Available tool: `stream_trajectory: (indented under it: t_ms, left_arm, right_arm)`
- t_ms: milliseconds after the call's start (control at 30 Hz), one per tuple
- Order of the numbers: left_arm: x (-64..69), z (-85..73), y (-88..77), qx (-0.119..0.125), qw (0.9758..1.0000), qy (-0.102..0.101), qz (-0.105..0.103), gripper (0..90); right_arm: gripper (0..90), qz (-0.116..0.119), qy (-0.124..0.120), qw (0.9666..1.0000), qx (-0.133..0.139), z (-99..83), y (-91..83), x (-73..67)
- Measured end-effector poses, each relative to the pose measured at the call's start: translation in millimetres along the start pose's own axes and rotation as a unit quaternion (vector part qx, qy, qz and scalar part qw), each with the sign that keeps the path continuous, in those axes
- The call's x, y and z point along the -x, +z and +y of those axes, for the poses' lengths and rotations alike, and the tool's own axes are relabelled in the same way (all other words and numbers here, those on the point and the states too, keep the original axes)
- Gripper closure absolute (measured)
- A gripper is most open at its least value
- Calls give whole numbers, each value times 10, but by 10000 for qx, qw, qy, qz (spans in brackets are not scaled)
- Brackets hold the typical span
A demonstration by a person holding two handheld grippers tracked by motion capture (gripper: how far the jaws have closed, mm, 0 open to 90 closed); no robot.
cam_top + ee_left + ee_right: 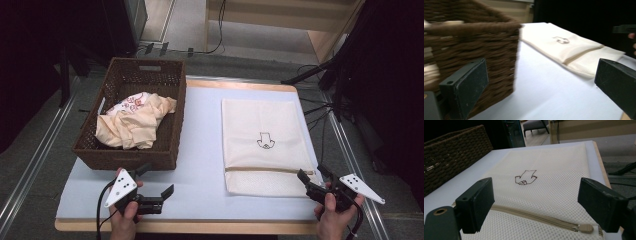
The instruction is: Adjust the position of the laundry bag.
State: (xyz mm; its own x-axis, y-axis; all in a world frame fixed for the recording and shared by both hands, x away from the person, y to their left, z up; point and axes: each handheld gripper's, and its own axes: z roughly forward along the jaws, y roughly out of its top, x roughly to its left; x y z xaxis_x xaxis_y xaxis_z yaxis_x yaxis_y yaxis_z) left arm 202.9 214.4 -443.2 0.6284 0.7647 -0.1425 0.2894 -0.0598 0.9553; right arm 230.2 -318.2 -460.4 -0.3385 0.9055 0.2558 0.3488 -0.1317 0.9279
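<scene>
At about four o'clock on the table (200,150), the mesh laundry bag (262,145) is lying flat, its zipper (541,218) running across the near end and its small tan pull (584,228) sitting toward the right edge, while the right gripper (316,178) is hovering just at that near right corner with its jaws standing wide and nothing between them. Over at eight o'clock the left gripper (157,186) is waiting with its jaws spread just as wide and empty, just in front of the wicker basket (127,152), which is sitting at ten o'clock and holding a crumpled peach garment (132,122). The bag is looking light, limp and fairly grippy thanks to its open weave, so it is likely going to drape and fold rather than hold any shape when lifted; pinching a single layer near the zipper seam, or the pull itself, is looking like the surest hold, with the other gripper steadying the fabric beside it. The garment is appearing equally soft and light, so any raised fold near the top of the heap is offering an easy pinch, though a trailing part may be catching on the basket's rough rim.
</scene>
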Motion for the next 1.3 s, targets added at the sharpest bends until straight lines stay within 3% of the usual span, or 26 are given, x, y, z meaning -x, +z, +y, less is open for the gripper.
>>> stream_trajectory:
  t_ms: [100,167,200,267,367,433,500,567,633,700,767,933,1000,1100,1167,1233,1267,1300]
  left_arm:
    - [98,37,164,-200,9997,-5,-117,0]
    - [188,50,301,-295,9992,-6,-260,0]
    - [276,60,420,-387,9987,33,-333,0]
    - [332,64,485,-421,9982,55,-412,0]
    - [506,60,680,-635,9966,144,-514,13]
    - [660,33,863,-900,9942,207,-558,58]
    - [713,16,939,-1002,9929,236,-599,61]
    - [788,-11,1055,-1164,9913,232,-571,76]
    - [844,-36,1164,-1351,9897,185,-447,134]
    - [892,-52,1252,-1455,9880,100,-500,139]
    - [957,-56,1316,-1634,9857,202,-369,146]
    - [1088,-68,1419,-1954,9794,254,-434,178]
    - [1109,-80,1452,-2119,9763,166,-396,227]
    - [1110,-107,1484,-2239,9738,98,-374,299]
    - [1110,-120,1508,-2359,9712,43,-329,370]
    - [1119,-124,1521,-2363,9713,71,-263,435]
    - [1122,-126,1524,-2359,9714,83,-242,520]
    - [1121,-129,1525,-2348,9717,65,-247,520]
  right_arm:
    - [149,-47,6,10000,24,12,9,27]
    - [165,-115,292,9994,127,65,46,129]
    - [176,-135,367,9991,165,85,63,159]
    - [185,-162,412,9989,162,114,92,197]
    - [198,-324,389,9987,-18,163,203,273]
    - [224,-535,473,9972,-206,119,288,367]
    - [231,-591,501,9966,-269,113,306,398]
    - [254,-621,694,9948,-422,108,336,482]
    - [264,-629,846,9927,-581,103,365,543]
    - [301,-810,842,9901,-779,100,409,570]
    - [311,-855,807,9888,-917,102,448,584]
    - [392,-977,636,9828,-1430,85,587,568]
    - [404,-1043,603,9786,-1669,66,636,549]
    - [441,-1192,469,9735,-1894,48,695,527]
    - [530,-1258,397,9726,-1916,44,698,515]
    - [577,-1220,436,9731,-1904,37,697,516]
    - [644,-1223,451,9731,-1897,30,694,511]
    - [644,-1223,451,9731,-1897,30,694,511]
